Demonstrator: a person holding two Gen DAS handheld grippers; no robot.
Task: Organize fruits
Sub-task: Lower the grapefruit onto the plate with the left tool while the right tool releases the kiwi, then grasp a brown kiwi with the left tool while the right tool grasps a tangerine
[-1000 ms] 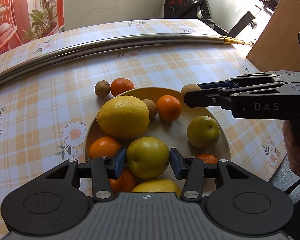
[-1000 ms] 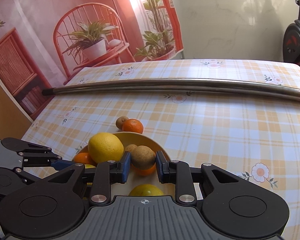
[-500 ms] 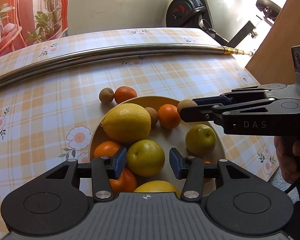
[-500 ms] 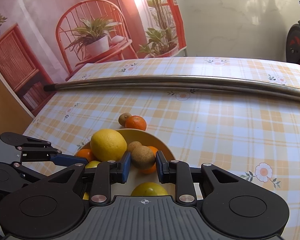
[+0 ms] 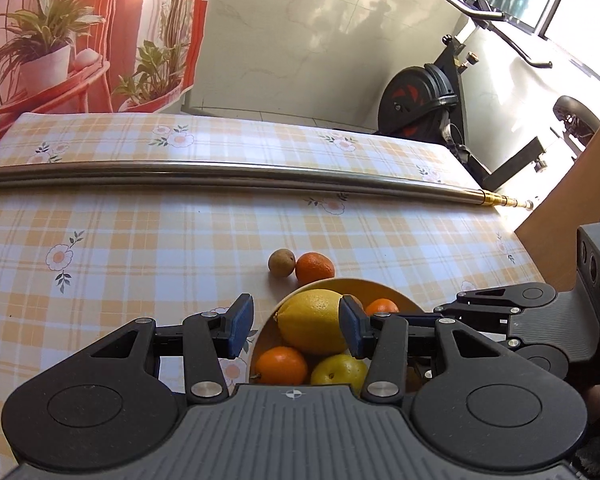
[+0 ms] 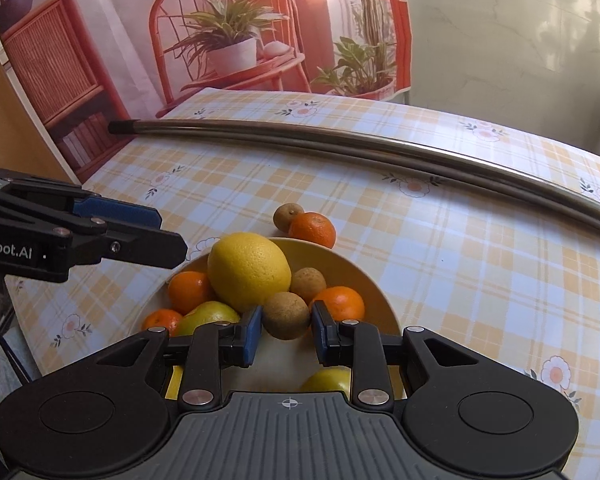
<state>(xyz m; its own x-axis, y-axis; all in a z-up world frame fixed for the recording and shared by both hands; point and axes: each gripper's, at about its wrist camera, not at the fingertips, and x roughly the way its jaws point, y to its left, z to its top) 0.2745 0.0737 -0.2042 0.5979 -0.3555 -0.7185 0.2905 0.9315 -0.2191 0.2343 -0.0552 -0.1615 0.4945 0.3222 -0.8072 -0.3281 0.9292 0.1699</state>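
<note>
Right gripper (image 6: 286, 326) clamps a rough brown kiwi (image 6: 287, 315) above the smooth yellow bowl (image 6: 364, 276). Left gripper (image 5: 296, 326), empty and open, has lifted off the green fruit (image 5: 339, 369) it straddled a second ago.

Yellows, oranges and browns on a checked cloth

The desk (image 6: 440, 264) wears orange-and-white plaid with small flowers. Ahead of the black, blue-padded right tongs (image 6: 286, 330) sits a cream-yellow bowl (image 6: 364, 280) with a yellow lemon (image 6: 248, 270), orange mandarins and a yellow-green fruit (image 6: 210, 316); a brown fruit (image 6: 286, 315) shows between their pads. Beyond lies a silver rod (image 6: 340, 146).
</note>
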